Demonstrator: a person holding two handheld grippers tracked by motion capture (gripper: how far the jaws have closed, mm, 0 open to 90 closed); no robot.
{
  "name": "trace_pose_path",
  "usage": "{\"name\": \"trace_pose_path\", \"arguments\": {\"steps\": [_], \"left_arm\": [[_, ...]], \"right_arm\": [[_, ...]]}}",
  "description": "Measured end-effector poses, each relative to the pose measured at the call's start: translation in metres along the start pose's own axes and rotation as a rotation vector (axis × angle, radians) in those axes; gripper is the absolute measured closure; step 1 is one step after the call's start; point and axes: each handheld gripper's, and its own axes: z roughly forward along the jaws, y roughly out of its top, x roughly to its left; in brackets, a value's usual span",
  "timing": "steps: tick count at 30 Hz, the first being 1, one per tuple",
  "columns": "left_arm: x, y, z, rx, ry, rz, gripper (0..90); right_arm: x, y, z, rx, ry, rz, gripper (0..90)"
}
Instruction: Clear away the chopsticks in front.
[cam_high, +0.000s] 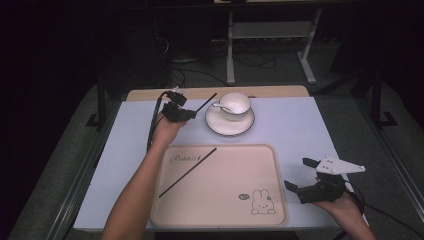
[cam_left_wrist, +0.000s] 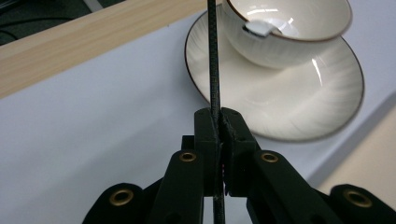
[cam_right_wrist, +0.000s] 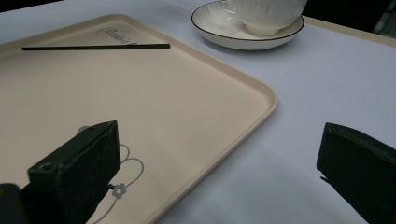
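Two chopsticks are in play, and the left gripper (cam_high: 186, 114) has one of them clamped tight between its jaws. In the left gripper view that held chopstick (cam_left_wrist: 214, 60) runs straight out ahead of the pads, a thin dark rod with a fine woven texture, its far end passing just beside the rim of the cup (cam_left_wrist: 299, 35). From above, it slants up and away toward the cup and saucer (cam_high: 229, 121), clear of the white mat. Its mate, the second chopstick (cam_high: 188, 171), lies behind that gripper on the cream tray (cam_high: 277, 175), long axis diagonal across the tray's left half, low end toward the person. That diagonal looks like the line to match, and the left hand is plainly the nearer one. Over at the tray's right edge, the right gripper (cam_high: 301, 173) hangs with jaws spread wide, holding nothing.
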Motion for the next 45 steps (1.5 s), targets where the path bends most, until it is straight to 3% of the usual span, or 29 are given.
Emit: {"name": "trace_pose_path", "arguments": {"steps": [7,11,16,22,26,29,33,35,45], "left_arm": [[-0.004,-0.027,-0.031,0.003,-0.025,-0.002,85.9],[-0.009,-0.045,-0.048,0.001,-0.062,-0.012,85.8],[-0.023,-0.066,-0.066,-0.002,-0.087,-0.017,85.8],[-0.043,-0.088,-0.076,-0.004,-0.106,-0.004,85.8],[-0.059,-0.103,-0.073,0.008,-0.107,0.016,85.8],[-0.069,-0.113,-0.066,0.026,-0.136,0.019,85.8],[-0.080,-0.122,-0.054,0.082,-0.147,0.042,85.8],[-0.083,-0.124,-0.048,0.117,-0.135,0.058,85.7],[-0.091,-0.129,-0.033,0.182,-0.114,0.096,85.4]], "right_arm": [[0.000,0.000,0.000,0.000,0.001,0.001,0.0],[0.000,0.000,0.001,0.000,0.004,0.000,0.0],[0.000,0.000,0.001,-0.001,0.005,0.003,0.0],[0.001,0.000,0.001,-0.001,0.002,0.001,0.0],[0.001,0.000,0.001,0.001,0.001,0.000,0.0],[0.001,0.000,0.001,0.001,0.000,-0.002,0.0],[0.002,0.000,0.000,0.002,-0.002,-0.005,0.0],[0.002,0.001,0.000,0.002,-0.002,-0.005,0.0],[0.002,0.001,0.001,0.005,0.001,-0.010,0.0]]}}
